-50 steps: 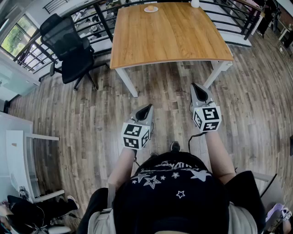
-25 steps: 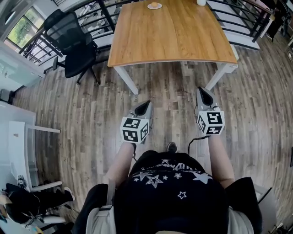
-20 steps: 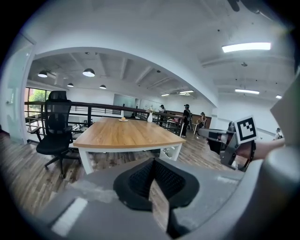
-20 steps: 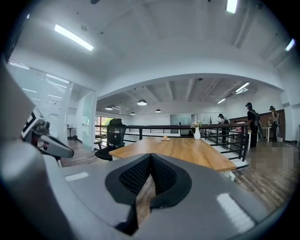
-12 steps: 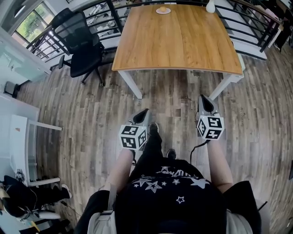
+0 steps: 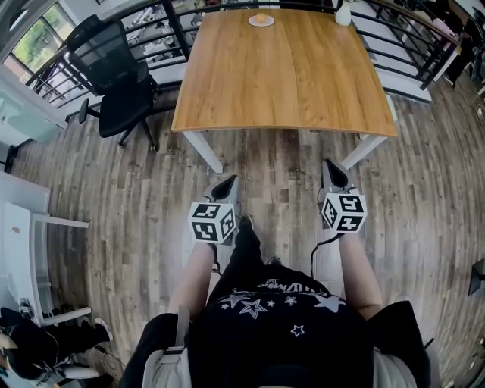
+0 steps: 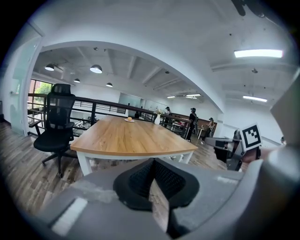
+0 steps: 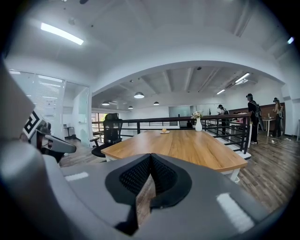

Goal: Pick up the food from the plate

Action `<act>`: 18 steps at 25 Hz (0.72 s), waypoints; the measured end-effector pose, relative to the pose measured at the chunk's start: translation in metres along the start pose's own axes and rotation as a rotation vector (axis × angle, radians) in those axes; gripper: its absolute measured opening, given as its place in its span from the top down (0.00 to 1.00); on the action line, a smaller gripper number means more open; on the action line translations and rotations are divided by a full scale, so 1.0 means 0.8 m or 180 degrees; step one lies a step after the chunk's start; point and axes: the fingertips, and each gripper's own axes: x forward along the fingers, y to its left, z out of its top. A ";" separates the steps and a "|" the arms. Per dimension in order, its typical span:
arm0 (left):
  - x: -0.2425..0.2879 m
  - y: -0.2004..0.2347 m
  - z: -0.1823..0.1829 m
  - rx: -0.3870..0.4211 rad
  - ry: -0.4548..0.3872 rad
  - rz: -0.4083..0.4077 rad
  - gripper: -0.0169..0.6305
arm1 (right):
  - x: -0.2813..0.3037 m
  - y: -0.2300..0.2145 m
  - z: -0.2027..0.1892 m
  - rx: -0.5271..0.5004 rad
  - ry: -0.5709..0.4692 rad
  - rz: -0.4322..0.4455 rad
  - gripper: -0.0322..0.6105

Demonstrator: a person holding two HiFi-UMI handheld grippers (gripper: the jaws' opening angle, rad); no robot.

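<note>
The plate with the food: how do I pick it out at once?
Find the large light-wood table with white legs, ahead of the person. Near the middle of its far edge lies a small round white plate bearing an orange-brown piece of food. Unlike the tall white vase at the far right corner, it is flat.

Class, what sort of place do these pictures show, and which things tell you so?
Probably an open-plan office: a long wooden table, a black swivel chair beside it, and strip lights on the ceiling.
</note>
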 end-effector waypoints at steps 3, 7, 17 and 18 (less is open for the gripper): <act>0.033 0.030 0.024 -0.0025 0.0002 -0.0022 0.97 | 0.038 -0.006 0.008 0.0003 0.0049 -0.0047 0.95; 0.068 0.068 0.062 -0.0013 -0.0005 -0.0061 0.97 | 0.088 -0.013 0.034 -0.0013 0.0054 -0.0112 0.95; 0.119 0.158 0.122 -0.0097 -0.0001 -0.0132 0.97 | 0.197 0.001 0.089 0.0014 0.0035 -0.0172 0.95; 0.121 0.168 0.127 -0.0100 -0.0010 -0.0137 0.97 | 0.206 0.002 0.094 0.0016 0.0031 -0.0186 0.95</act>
